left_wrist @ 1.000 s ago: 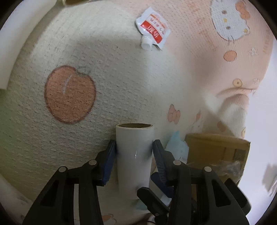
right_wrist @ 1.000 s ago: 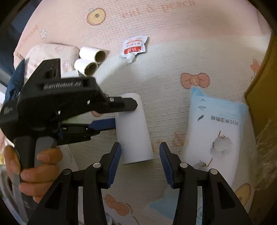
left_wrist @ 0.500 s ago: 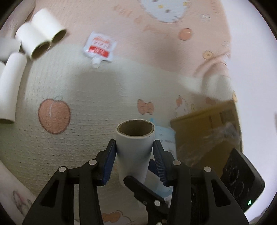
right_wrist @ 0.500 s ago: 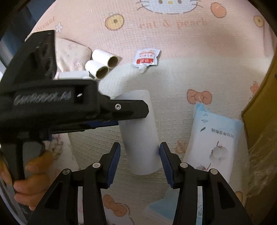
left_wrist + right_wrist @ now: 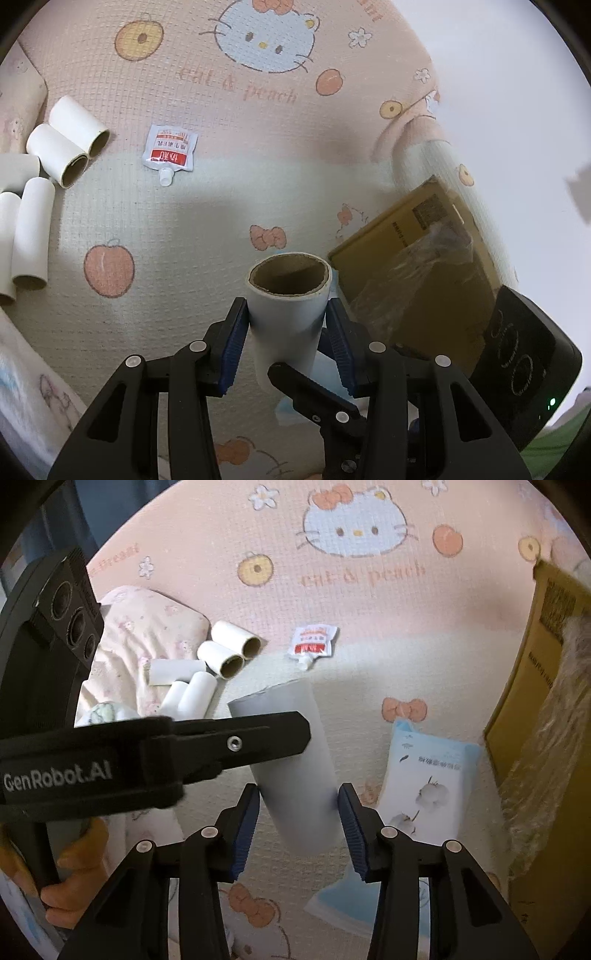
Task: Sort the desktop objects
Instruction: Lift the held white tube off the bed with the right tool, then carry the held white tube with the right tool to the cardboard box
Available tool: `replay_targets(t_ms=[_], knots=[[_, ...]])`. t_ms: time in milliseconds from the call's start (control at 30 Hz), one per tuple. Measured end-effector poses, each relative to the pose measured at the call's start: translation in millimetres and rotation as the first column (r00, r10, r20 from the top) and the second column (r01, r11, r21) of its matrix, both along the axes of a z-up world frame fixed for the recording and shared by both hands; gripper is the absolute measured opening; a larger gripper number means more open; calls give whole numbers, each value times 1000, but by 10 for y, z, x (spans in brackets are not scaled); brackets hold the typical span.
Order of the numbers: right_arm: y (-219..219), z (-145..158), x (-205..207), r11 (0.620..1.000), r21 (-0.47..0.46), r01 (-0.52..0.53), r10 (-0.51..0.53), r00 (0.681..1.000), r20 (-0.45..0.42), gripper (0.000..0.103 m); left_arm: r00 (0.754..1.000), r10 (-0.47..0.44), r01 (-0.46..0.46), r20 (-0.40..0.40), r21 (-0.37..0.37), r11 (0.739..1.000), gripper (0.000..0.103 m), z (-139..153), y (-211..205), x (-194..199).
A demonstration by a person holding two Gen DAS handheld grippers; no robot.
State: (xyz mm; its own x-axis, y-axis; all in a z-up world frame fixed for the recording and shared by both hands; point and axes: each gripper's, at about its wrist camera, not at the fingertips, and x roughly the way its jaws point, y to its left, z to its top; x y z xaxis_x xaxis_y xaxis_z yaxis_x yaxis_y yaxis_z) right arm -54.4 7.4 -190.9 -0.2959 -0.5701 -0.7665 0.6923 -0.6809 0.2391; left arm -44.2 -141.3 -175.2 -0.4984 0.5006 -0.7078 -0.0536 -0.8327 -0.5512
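Cardboard tube [image 5: 288,306]: clamped upright in left gripper [image 5: 287,345], raised above patterned blanket [image 5: 221,206]. Right gripper [image 5: 298,821]: jaws spread either side of tube's lower end, not pressing. Five more tubes [image 5: 55,147] heaped at far left. Sauce pouch [image 5: 169,152], tissue pack [image 5: 424,786] loose. Risk: thin tube crushing under squeeze, or slipping if both grippers pull crosswise.

Both cameras look down from close above the blanket [image 5: 221,206]. Each looks forward along its own fingers. Both see the same paper tube [image 5: 288,306], the red pouch [image 5: 313,644] and the brown box [image 5: 424,280].
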Motion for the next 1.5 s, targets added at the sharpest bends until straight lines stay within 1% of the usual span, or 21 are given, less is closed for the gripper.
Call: replay_targets(t_ms=[100,167,267,400,500,567,633,733,800,933,1000,1100,1133,1233,1400,1500], knots=[[107,111,-2,999,-35,5,-5,1000,-1,39,1000,2,-2,9,6,1000,47,72,36,-22],[213,183,-22,996,-87,24,-24,1000,11,37,1000,5,-5,24,12,1000,47,115,65,-48],[292,250,-56,992,-119,37,-36,999,11,36,999,5,-6,32,13,1000,47,212,136,-87],[397,383,-88,988,-148,53,-54,999,-3,36,1000,-19,20,17,-36,999,47,404,318,-122],[511,521,-125,982,-173,73,-78,997,-21,36,997,-72,73,12,-70,995,47,570,507,-162],[630,647,-148,977,-193,93,-101,994,-33,36,995,-103,101,-16,-89,991,47,701,633,-160],[737,750,-153,971,-211,113,-125,991,-44,36,989,-140,133,-54,-104,986,47,839,764,-150],[919,905,-145,961,-239,138,-160,984,-73,36,979,-182,172,-89,-117,978,47,1003,943,-151],[1027,1008,-136,957,-246,154,-184,978,-101,36,973,-207,195,-103,-122,973,47,1092,1059,-169],[1190,1133,-161,951,-255,173,-210,969,-129,36,961,-250,235,-120,-128,964,47,1222,1249,-216],[1255,1191,-162,952,-251,177,-219,964,-150,36,954,-272,257,-124,-124,958,47,1300,1337,-248],[1360,1324,-164,956,-234,179,-225,956,-189,36,938,-312,293,-152,-136,946,47,1437,1487,-276],[1398,1393,-181,957,-226,180,-230,949,-217,36,932,-324,304,-162,-138,943,47,1486,1536,-294],[1508,1509,-212,960,-217,180,-234,937,-259,36,921,-352,332,-168,-135,934,47,1629,1682,-377],[1736,1700,-406,957,-225,182,-238,937,-256,36,899,-405,384,-169,-145,912,47,1800,1932,-529],[1875,1765,-560,953,-245,180,-235,948,-216,36,891,-420,396,-173,-160,904,47,1851,2082,-601]])
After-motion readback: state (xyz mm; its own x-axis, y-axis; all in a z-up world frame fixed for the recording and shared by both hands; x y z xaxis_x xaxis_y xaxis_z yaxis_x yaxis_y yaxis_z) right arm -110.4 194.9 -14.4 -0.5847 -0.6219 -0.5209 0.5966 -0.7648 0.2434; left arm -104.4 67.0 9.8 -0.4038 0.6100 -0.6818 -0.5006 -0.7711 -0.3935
